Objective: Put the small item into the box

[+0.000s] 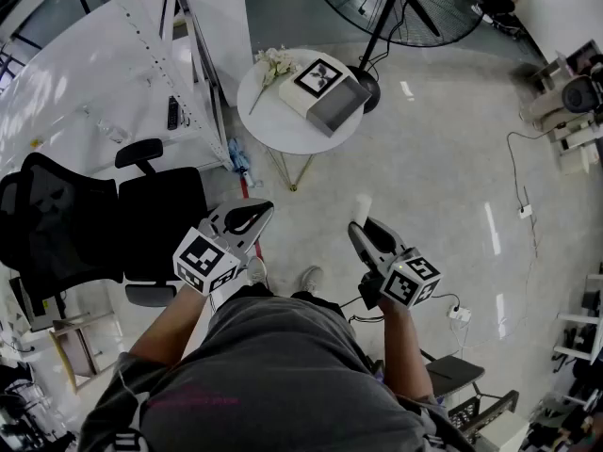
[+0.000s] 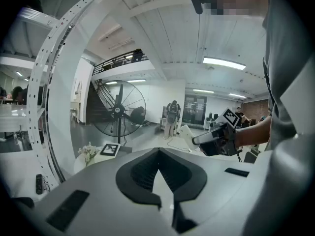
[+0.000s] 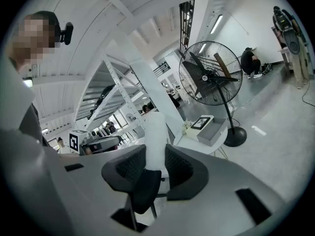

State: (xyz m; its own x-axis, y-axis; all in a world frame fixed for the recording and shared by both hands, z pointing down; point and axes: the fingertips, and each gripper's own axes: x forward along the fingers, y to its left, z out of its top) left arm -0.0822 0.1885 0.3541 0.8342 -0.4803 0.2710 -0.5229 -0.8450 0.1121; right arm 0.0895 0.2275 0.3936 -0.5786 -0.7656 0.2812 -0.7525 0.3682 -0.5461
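Note:
My right gripper is shut on a small white tube-shaped item, which sticks up between the pads in the right gripper view. The box, white with a grey open tray and a square marker on its lid, lies on a round white table well ahead of both grippers. My left gripper is held at waist height to the left, shut with nothing in it. The left gripper view shows the right gripper with the item off to its right.
A bunch of white flowers lies on the table beside the box. A large standing fan stands behind the table. A black office chair and a white metal rack are to the left. A power strip lies on the floor.

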